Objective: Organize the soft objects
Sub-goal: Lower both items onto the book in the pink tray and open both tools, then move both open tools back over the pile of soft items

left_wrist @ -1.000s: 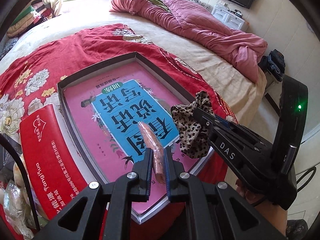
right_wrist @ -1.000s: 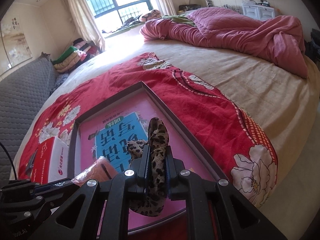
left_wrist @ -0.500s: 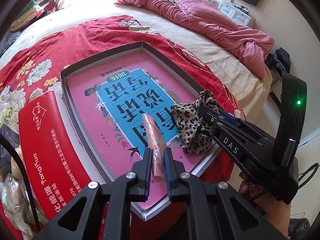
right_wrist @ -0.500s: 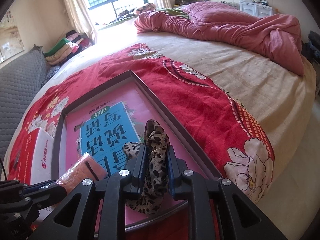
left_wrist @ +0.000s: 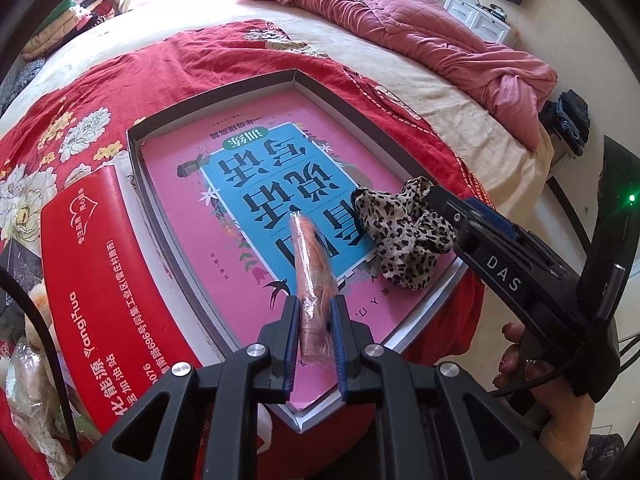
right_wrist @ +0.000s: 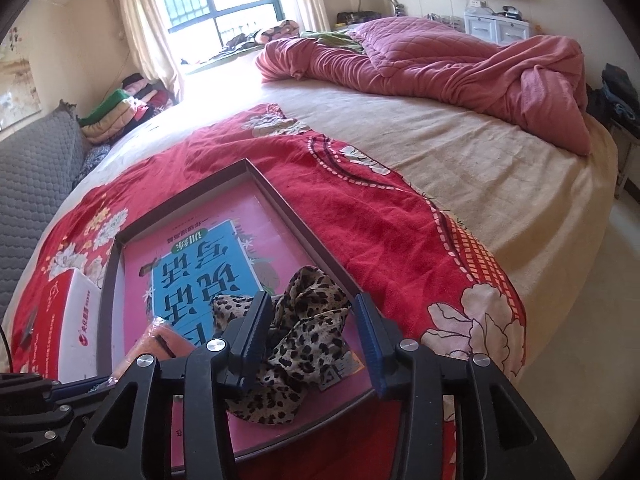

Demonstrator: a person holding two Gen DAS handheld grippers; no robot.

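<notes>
A shallow dark tray lies on the bed with a pink and blue book flat inside it. My left gripper hovers over the tray's near corner. Its jaws are opening, but the pads still touch an orange roll in clear wrap, which points away over the book. A leopard-print cloth lies crumpled on the book by the tray's right rim. My right gripper straddles it with its jaws opening wide, the pads not pressing the cloth. The cloth also shows in the left wrist view.
A red and white carton stands against the tray's left side on a red floral blanket. A pink quilt is heaped at the far side of the bed. A grey sofa stands left. The bed edge drops away at the right.
The right jaws have gone from shut on the leopard cloth to wide apart, and the cloth has slumped onto the book. The left jaws have parted slightly around the orange roll.
</notes>
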